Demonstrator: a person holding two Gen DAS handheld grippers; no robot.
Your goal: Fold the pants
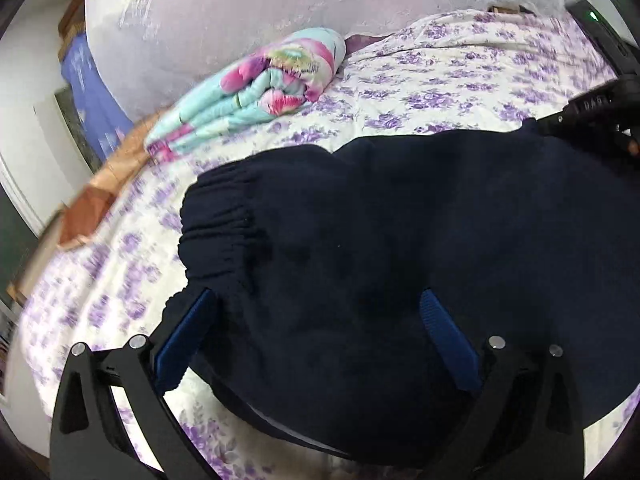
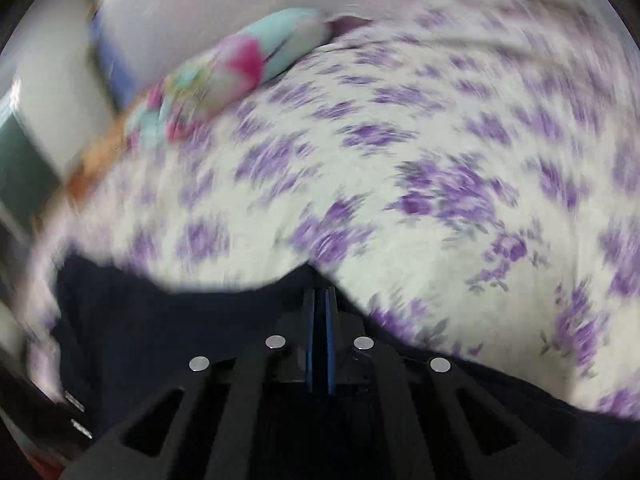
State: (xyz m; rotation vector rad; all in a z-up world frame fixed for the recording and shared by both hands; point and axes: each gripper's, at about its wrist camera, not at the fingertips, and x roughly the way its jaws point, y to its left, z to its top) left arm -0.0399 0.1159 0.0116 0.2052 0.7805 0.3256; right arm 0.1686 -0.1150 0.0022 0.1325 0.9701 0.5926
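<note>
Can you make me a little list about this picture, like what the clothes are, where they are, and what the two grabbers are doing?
clothes: dark navy pants, stretchy waistband on the left
where: lying on a bed sheet with purple flowers
also on bed: folded colourful blanket near the back
left gripper: jaws wide open over the waistband end, not pinching
right gripper: jaws shut at the pants' far edge; whether cloth is pinched is unclear
picture quality: right view is blurry

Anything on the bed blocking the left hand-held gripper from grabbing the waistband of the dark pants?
Nothing visible does. The left hand-held gripper is open directly over the dark pants, its fingers straddling the cloth beside the waistband. The folded floral blanket lies farther back on the bed sheet, clear of them.
</note>
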